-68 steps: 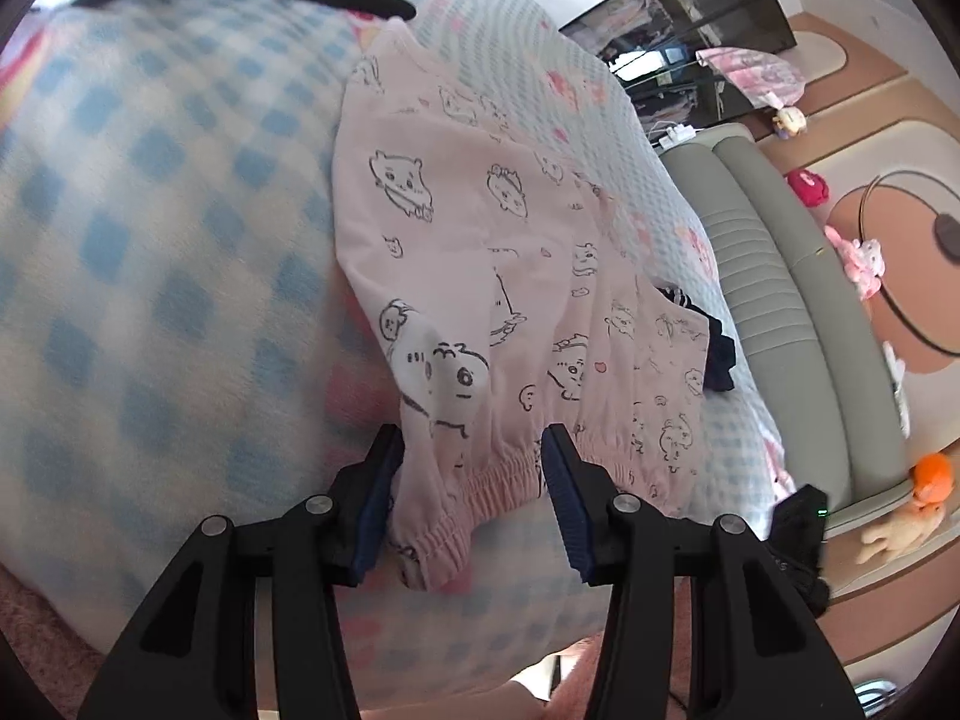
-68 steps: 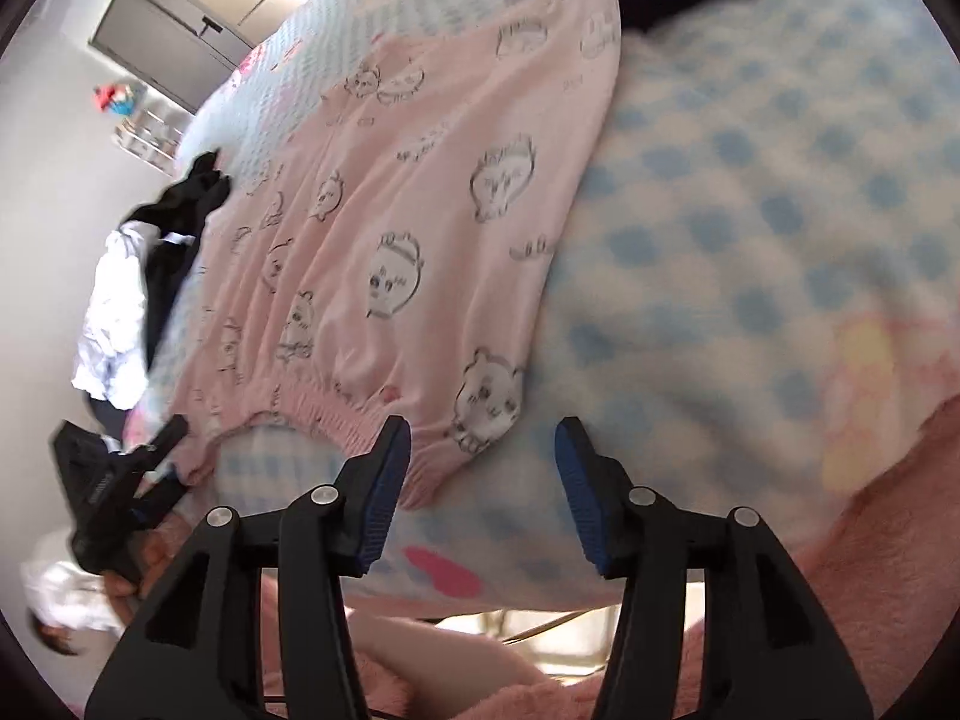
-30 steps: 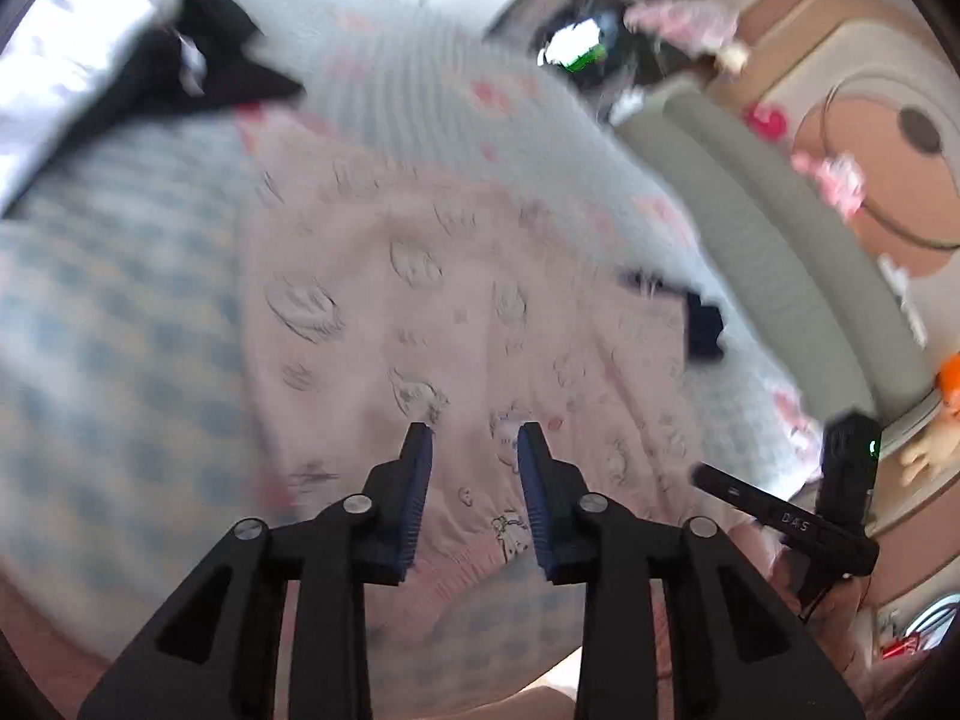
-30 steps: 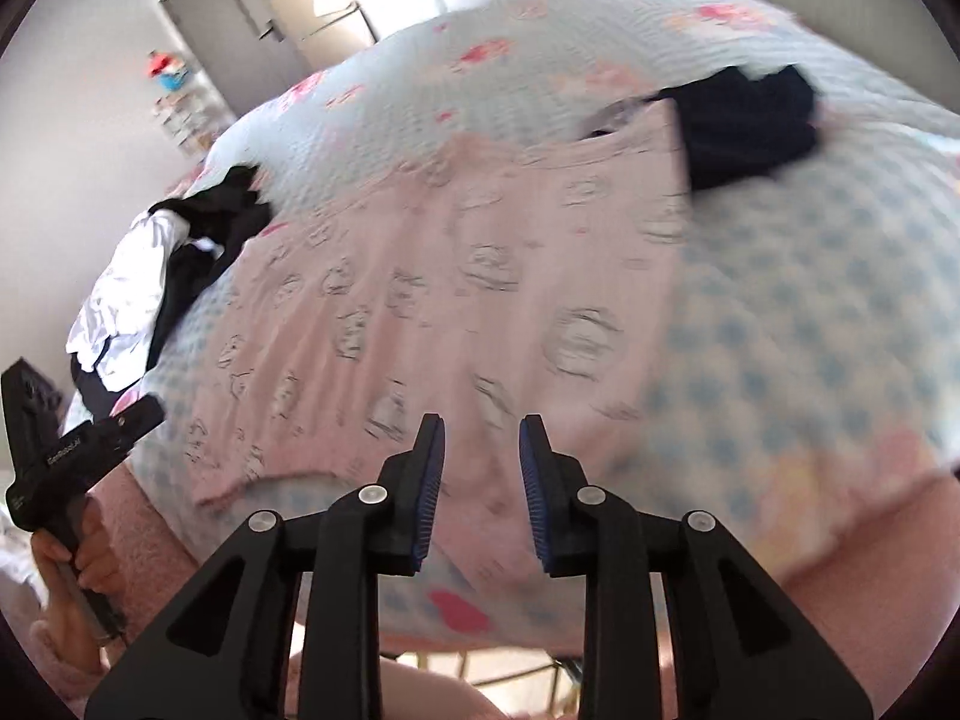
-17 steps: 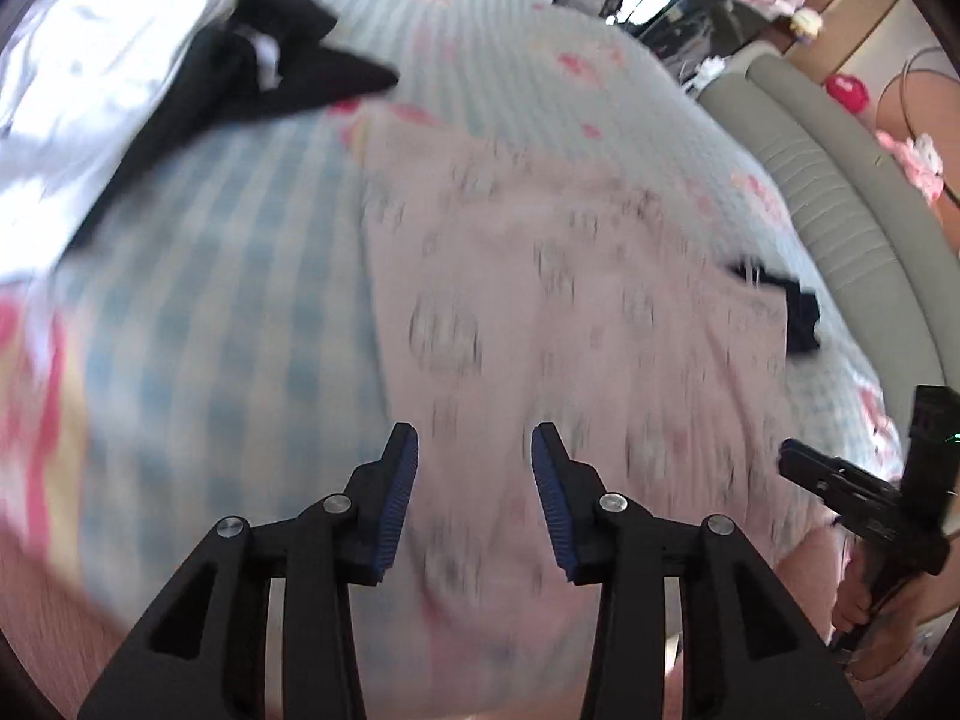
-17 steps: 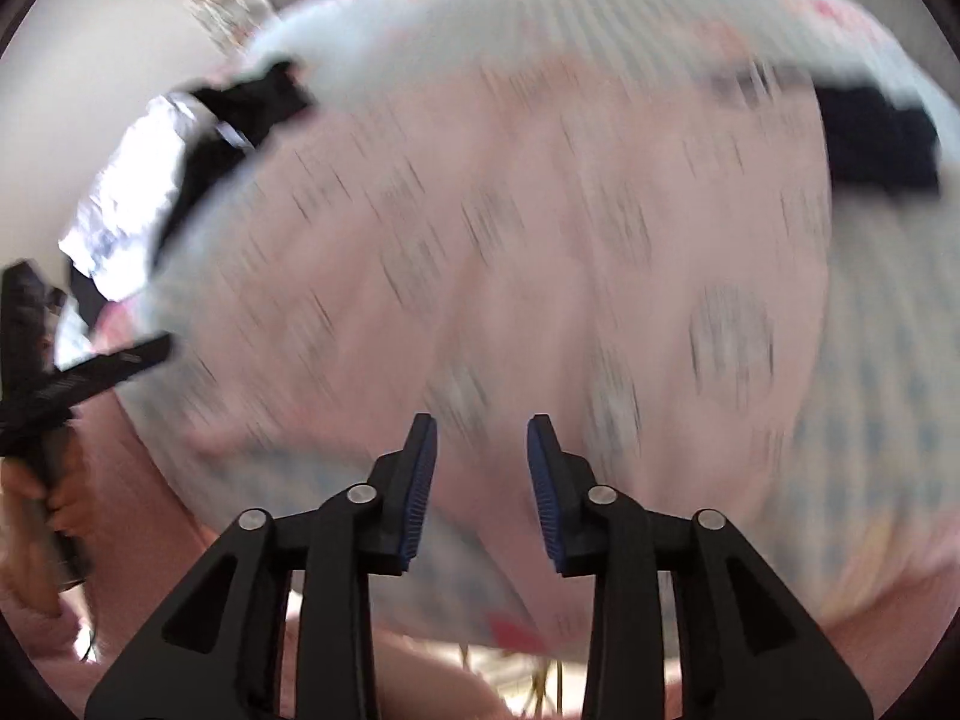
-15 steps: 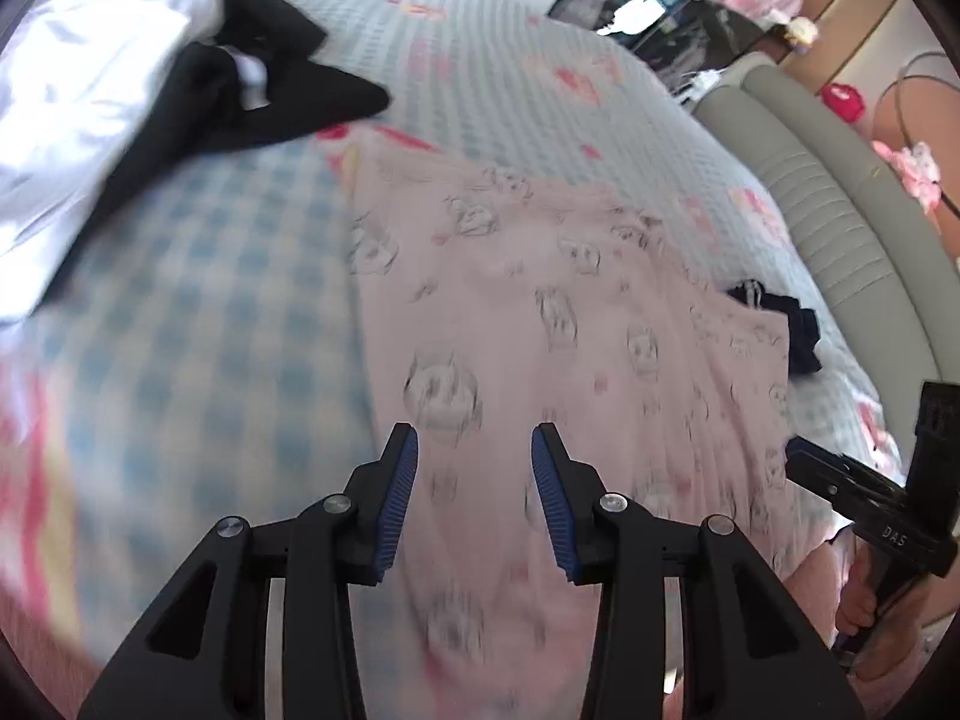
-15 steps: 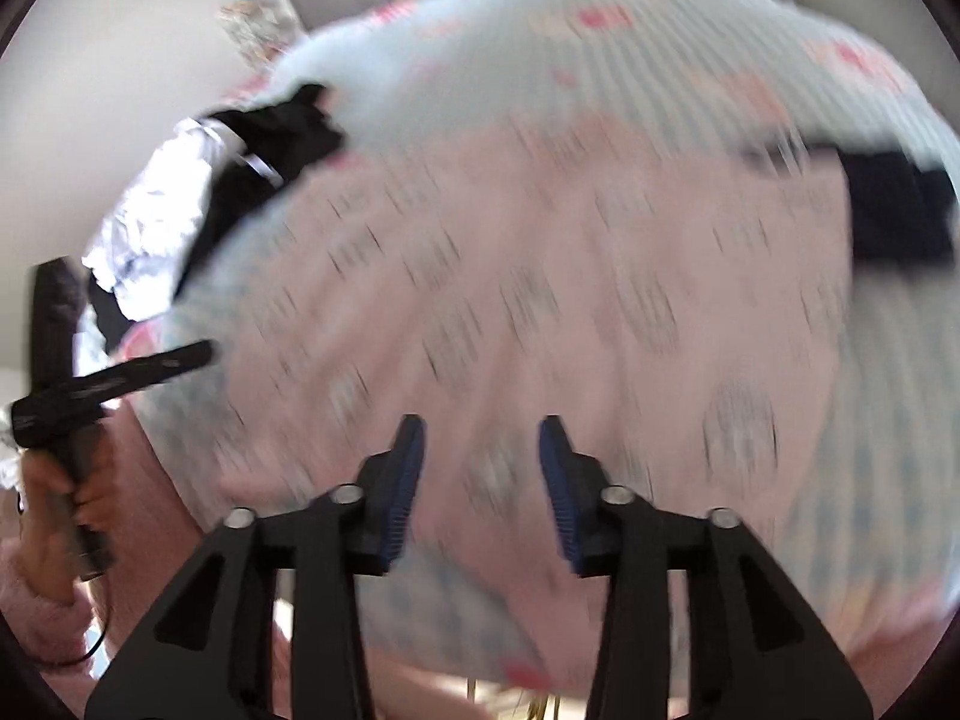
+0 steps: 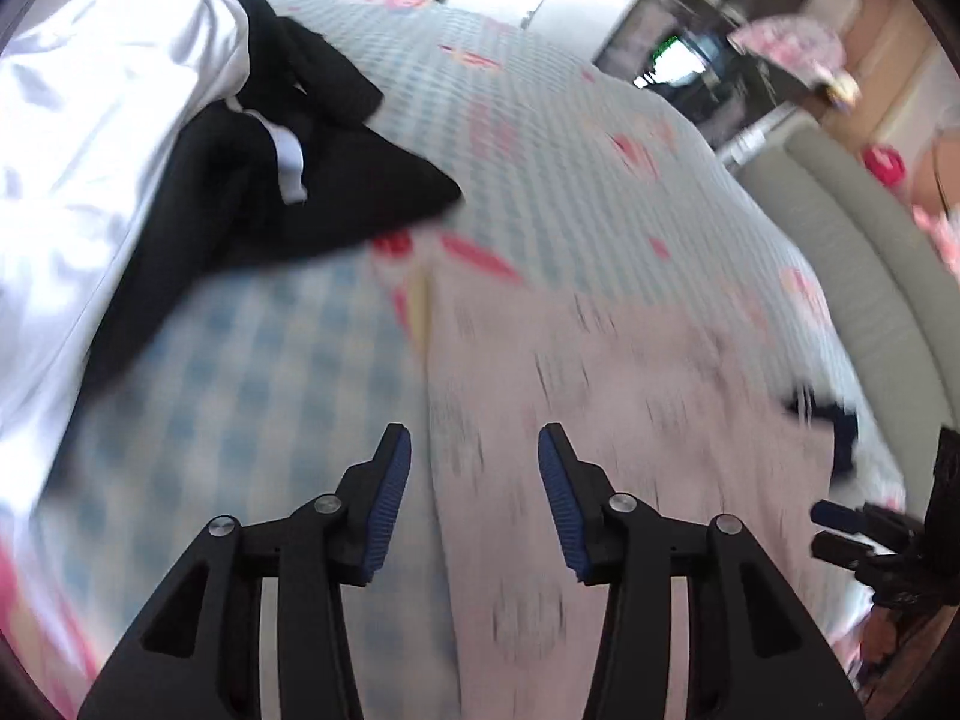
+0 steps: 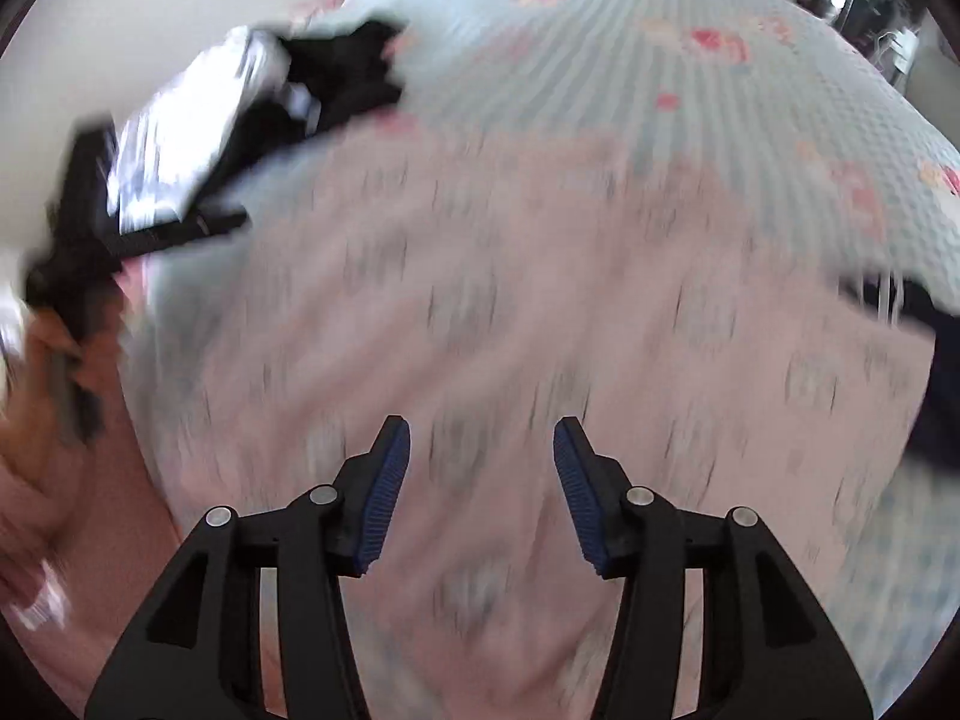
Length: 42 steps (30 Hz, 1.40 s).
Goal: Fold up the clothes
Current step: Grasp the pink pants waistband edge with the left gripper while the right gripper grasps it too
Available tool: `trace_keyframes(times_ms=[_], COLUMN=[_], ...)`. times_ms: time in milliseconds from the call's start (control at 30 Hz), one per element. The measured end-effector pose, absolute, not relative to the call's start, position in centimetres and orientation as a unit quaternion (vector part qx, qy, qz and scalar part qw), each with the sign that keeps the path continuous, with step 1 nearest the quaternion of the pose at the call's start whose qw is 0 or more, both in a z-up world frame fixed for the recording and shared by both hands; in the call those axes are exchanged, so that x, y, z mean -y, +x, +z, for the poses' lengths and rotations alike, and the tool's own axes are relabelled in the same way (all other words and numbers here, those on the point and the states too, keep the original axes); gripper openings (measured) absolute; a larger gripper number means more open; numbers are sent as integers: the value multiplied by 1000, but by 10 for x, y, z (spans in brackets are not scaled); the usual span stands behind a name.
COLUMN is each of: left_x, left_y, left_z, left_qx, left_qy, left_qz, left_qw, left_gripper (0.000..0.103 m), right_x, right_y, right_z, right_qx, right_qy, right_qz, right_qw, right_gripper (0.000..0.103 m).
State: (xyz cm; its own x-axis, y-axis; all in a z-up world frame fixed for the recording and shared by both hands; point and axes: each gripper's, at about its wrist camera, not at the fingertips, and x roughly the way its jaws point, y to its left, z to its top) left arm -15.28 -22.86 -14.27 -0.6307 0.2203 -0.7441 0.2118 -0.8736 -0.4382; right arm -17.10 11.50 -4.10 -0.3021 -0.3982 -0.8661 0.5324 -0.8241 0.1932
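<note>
A pale pink garment (image 9: 600,396) with small cartoon prints lies spread flat on the blue checked bed cover (image 9: 252,372). My left gripper (image 9: 474,480) is open and empty, above the garment's left edge. My right gripper (image 10: 482,471) is open and empty, above the middle of the same pink garment (image 10: 510,300). Both views are motion-blurred. The right gripper also shows at the right edge of the left wrist view (image 9: 870,534). The left gripper shows at the left edge of the right wrist view (image 10: 150,228).
A pile of white and black clothes (image 9: 180,120) lies at the bed's far left, also in the right wrist view (image 10: 270,90). A dark navy garment (image 10: 942,360) lies at the pink garment's right edge. A grey padded headboard (image 9: 870,276) runs along the right.
Both grippers closed on the pink garment's near hem, then opened and let it go. They have since moved up over the garment, toward its far end.
</note>
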Motion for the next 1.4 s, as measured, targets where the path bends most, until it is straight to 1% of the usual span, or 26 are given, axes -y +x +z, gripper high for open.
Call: trace_keyframes(times_ms=[67,100,167,267,300,333,367,400,433,467,533,633,667,700,733,767,800,867,933,1000,1033,1100,1167,1267,1300,1400], left_x=[236,240,235,238,236,235,235,237,239,240,243,245,248,252,252,249,245,225,203,167,148,98,59,33,24,-13], left_y=[-184,-197,-220,-236,-237,-239,-237,-230,-226,-223,-216,-216,-219,-223,-227,-224,-221,-197,-185,-189,-193,-210,-231,-269,-282,-312], left_z=[-149,-152,-165,-184,-191,-198,-197,-192,-188,-181,-165,-153,-157,-162,-167,-164,-161,-132,-114,-105,-104,-106,-112,-119,-121,-134], left_qx=[264,260,259,280,288,295,284,278,278,277,264,230,229,229,227,207,186,152,164,172,161,101,54,86,96,83], left_qy=[-432,-433,-445,-466,-469,-473,-466,-458,-448,-437,-420,-417,-433,-450,-472,-486,-500,-452,-425,-425,-424,-431,-441,-453,-456,-471], left_qz=[862,863,857,839,834,829,838,844,850,855,868,879,872,863,851,847,843,877,890,885,885,884,879,865,860,847], left_qw=[6,1,7,20,24,28,21,20,21,22,16,-7,-10,-14,-22,-47,-73,-66,-10,77,109,149,172,199,208,231], left_gripper=[48,48,54,54,52,41,15,10,7,5,5,4,5,6,9,16,19,34,38,38,38,38,38,36,36,38], right_x=[-108,-104,-93,-85,-81,-78,-75,-73,-70,-68,-60,-52,-49,-48,-51,-54,-63,-90,-109,-136,-152,-189,-226,-279,-293,-323], right_y=[-207,-226,-268,-310,-322,-334,-340,-344,-347,-348,-347,-344,-344,-345,-346,-347,-345,-332,-323,-308,-298,-276,-260,-239,-236,-233], right_z=[-35,-36,-44,-74,-89,-105,-116,-124,-128,-127,-121,-108,-105,-104,-105,-106,-101,-82,-64,-49,-46,-44,-49,-59,-64,-82], right_qx=[-33,-32,-37,-25,-20,-21,-25,-28,-26,-21,-23,-10,-4,-2,1,6,18,42,34,-1,-13,-30,0,53,63,103], right_qy=[505,500,497,516,529,545,554,560,560,555,538,517,511,510,515,521,520,503,479,461,455,446,453,467,471,484], right_qz=[-817,-824,-835,-822,-815,-807,-803,-801,-799,-801,-808,-813,-814,-815,-814,-814,-815,-825,-844,-866,-876,-889,-889,-882,-879,-869], right_qw=[277,263,233,238,236,225,217,211,215,224,240,267,276,276,268,257,254,255,240,192,161,97,71,45,35,21], right_gripper=[51,51,51,51,51,51,46,34,28,26,16,15,15,17,21,23,24,25,28,31,32,32,32,36,41,42])
